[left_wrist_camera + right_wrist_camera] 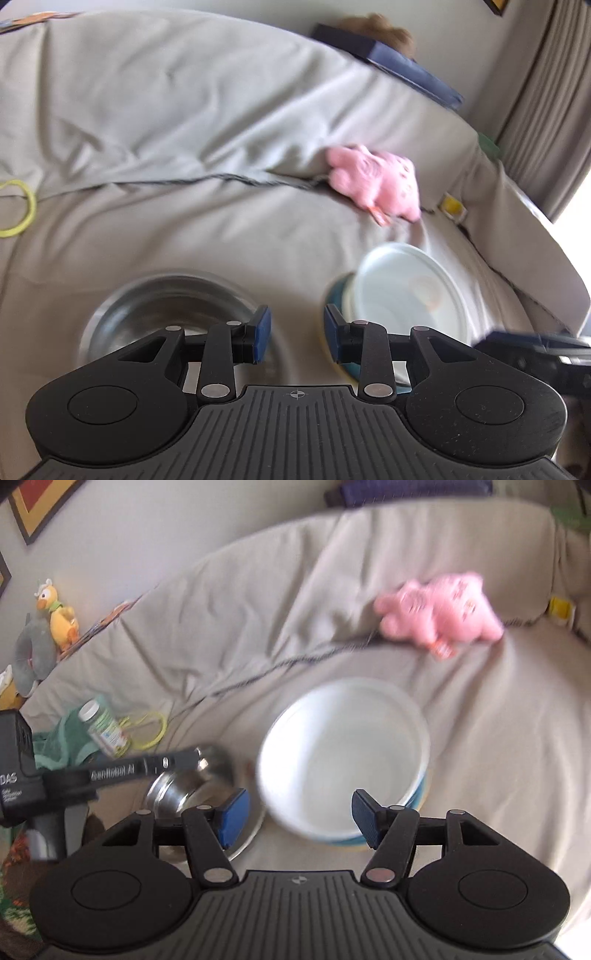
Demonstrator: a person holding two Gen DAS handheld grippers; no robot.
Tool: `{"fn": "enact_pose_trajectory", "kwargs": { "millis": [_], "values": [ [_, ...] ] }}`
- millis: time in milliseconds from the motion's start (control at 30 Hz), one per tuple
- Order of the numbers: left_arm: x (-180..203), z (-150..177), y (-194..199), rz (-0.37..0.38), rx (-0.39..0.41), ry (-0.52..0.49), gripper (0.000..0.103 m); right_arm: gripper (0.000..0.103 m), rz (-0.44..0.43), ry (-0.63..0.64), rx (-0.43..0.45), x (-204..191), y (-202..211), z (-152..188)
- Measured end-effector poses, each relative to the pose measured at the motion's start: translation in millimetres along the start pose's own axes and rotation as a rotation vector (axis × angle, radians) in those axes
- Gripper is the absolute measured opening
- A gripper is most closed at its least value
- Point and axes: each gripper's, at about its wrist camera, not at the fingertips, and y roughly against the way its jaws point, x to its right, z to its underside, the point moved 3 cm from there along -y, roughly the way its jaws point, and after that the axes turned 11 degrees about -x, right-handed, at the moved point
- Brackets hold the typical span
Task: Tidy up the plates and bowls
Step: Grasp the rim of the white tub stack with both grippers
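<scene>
A steel bowl lies on the grey sofa seat, just ahead and left of my left gripper, which is open and empty. A white bowl with a teal and yellow outside sits to its right. In the right wrist view the white bowl lies just ahead of my right gripper, open wide and empty, its jaws near the bowl's front rim. The steel bowl shows at left, partly behind the left gripper's body. Both views are motion-blurred.
A pink plush toy lies at the seat crease, also in the right wrist view. A yellow ring, a bottle on green cloth and soft toys lie left. A dark cushion tops the backrest.
</scene>
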Motion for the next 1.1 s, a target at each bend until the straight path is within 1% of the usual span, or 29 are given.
{"fn": "enact_pose_trajectory", "kwargs": {
  "millis": [33,100,233,333,433,500,533,567,600,633,700,767,833,867,933,1000,1100],
  "values": [
    [8,0,-5,0.002,-0.012,-0.002,0.035,0.068,0.022,0.012,0.016,9,0,-6],
    [22,1,-16,-0.006,-0.029,0.000,0.035,0.069,0.066,-0.013,0.028,32,-9,-17],
    [32,-2,-36,-0.072,-0.053,0.027,0.035,0.069,0.096,-0.080,0.019,72,-47,-28],
    [32,-7,-51,-0.091,-0.083,0.059,0.036,0.069,0.012,-0.161,-0.031,96,-81,-27],
    [35,-9,-63,-0.120,-0.117,0.066,0.036,0.067,-0.080,-0.209,-0.060,109,-104,-24],
    [37,-9,-72,-0.144,-0.148,0.064,0.042,0.064,-0.108,-0.217,-0.064,113,-114,-23],
    [37,-9,-77,-0.150,-0.165,0.068,0.042,0.063,-0.130,-0.215,-0.064,115,-118,-22],
    [38,-10,-81,-0.159,-0.184,0.075,0.044,0.059,-0.151,-0.212,-0.065,115,-122,-20],
    [39,-11,-85,-0.169,-0.203,0.081,0.044,0.054,-0.165,-0.207,-0.066,115,-125,-19],
    [41,-12,-88,-0.179,-0.221,0.083,0.044,0.052,-0.174,-0.194,-0.063,114,-126,-18],
    [47,-13,-95,-0.202,-0.255,0.067,0.044,0.046,-0.164,-0.161,-0.048,113,-128,-15],
    [56,-13,-101,-0.226,-0.289,0.040,0.042,0.043,-0.159,-0.140,-0.035,114,-128,-12],
    [64,-11,-107,-0.239,-0.322,0.024,0.041,0.041,-0.209,-0.164,-0.058,121,-134,-9],
    [67,-10,-110,-0.241,-0.340,0.021,0.041,0.040,-0.238,-0.182,-0.068,124,-136,-8],
    [72,-9,-115,-0.268,-0.366,0.014,0.042,0.040,-0.274,-0.204,-0.080,130,-138,-6],
    [75,-10,-117,-0.290,-0.382,0.006,0.046,0.039,-0.287,-0.207,-0.085,131,-138,-5],
    [77,-13,-119,-0.308,-0.395,0.003,0.048,0.039,-0.274,-0.192,-0.076,127,-138,-4]
  ]
}}
